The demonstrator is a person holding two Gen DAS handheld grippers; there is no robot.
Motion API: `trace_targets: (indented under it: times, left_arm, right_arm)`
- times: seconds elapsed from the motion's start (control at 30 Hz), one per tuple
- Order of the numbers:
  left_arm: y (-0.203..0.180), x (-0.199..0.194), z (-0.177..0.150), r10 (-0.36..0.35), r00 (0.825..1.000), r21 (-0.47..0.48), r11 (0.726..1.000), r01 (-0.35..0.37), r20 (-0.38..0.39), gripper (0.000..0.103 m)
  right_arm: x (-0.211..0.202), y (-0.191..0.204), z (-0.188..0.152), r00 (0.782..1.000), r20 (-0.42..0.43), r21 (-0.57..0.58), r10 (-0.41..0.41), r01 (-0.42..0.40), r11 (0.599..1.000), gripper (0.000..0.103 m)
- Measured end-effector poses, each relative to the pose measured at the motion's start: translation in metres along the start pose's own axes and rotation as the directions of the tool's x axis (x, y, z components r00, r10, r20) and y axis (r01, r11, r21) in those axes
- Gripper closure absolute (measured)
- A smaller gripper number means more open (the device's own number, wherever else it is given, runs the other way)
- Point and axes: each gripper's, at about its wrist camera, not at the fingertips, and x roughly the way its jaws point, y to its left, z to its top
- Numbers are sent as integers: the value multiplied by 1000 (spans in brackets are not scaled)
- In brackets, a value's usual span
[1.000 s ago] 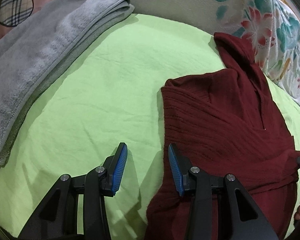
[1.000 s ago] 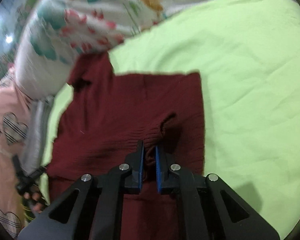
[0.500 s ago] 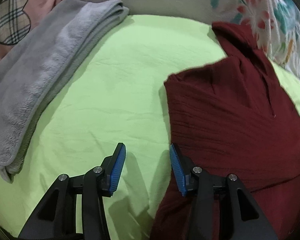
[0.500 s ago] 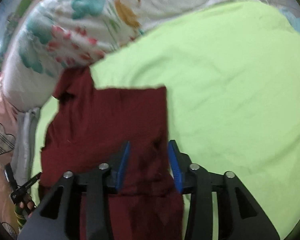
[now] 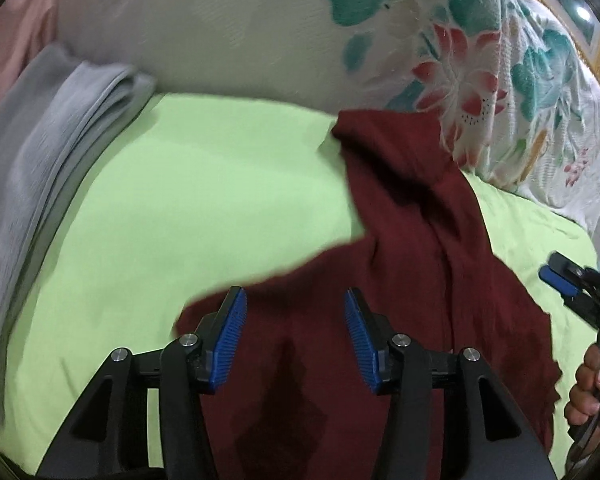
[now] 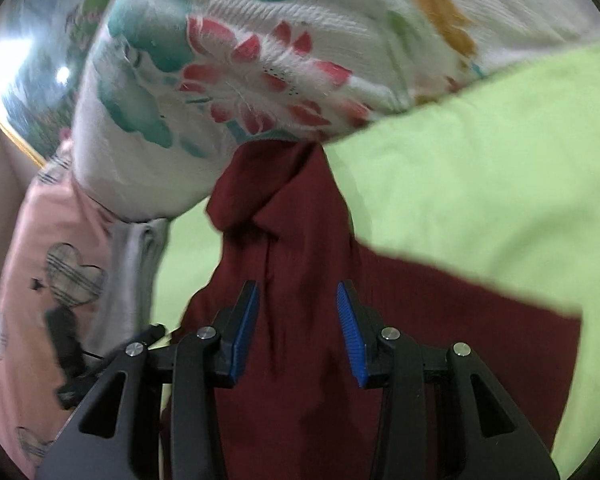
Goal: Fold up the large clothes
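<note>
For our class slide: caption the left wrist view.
Open left tongs over a maroon sweater on a green sheet.

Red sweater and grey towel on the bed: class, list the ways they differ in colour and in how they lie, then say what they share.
The red sweater is dark maroon; the grey towel is pale grey. The sweater lies rumpled, one part reaching the floral pillow; the towel is folded in neat layers. The sweater lies under the open left gripper; the towel lies off to the side. Both rest on the green sheet.
</note>
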Motion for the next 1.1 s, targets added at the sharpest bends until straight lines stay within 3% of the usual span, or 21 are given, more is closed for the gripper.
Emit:
trace_targets:
  times: [0.23,0.33,0.5,0.53,0.57,0.6,0.63,0.67,0.8,0.97,1.1]
  left_arm:
    - [-12,70,59,9,998,17,1000,-8,-54,50]
    - [-19,94,74,-13,997,27,1000,15,-77,50]
    - [-34,130,96,-2,996,66,998,7,-85,50]
    - [-36,132,100,0,997,71,997,6,-75,52]
    - [-37,132,106,-11,998,73,997,15,-54,57]
    - [-39,132,109,-37,999,72,997,39,-40,85]
    - [-40,130,111,-67,997,70,995,70,-42,101]
    - [-41,126,112,-74,997,68,995,76,-32,102]
    - [-49,83,100,-109,992,122,987,100,71,103]
    - [-54,-1,48,-196,964,197,967,160,178,103]
    - [-58,-33,9,-242,956,226,953,202,166,103]
  right_arm:
    - [72,7,62,994,-49,-110,-102,96,989,60]
    - [102,13,78,988,-64,-182,-139,125,975,48]
    - [140,4,98,992,-89,-161,-94,78,984,47]
    - [141,3,101,994,-73,-160,-84,72,985,64]
    - [141,3,103,995,-65,-160,-81,70,985,88]
    - [142,4,105,995,-71,-156,-75,64,986,98]
    - [138,4,106,996,-67,-148,-67,56,987,99]
    - [131,6,106,997,-48,-146,-60,52,988,99]
    - [83,12,98,1000,17,-156,-20,22,987,99]
    - [11,19,69,997,76,-200,20,-5,980,99]
    - [-28,23,33,997,78,-235,10,9,972,99]
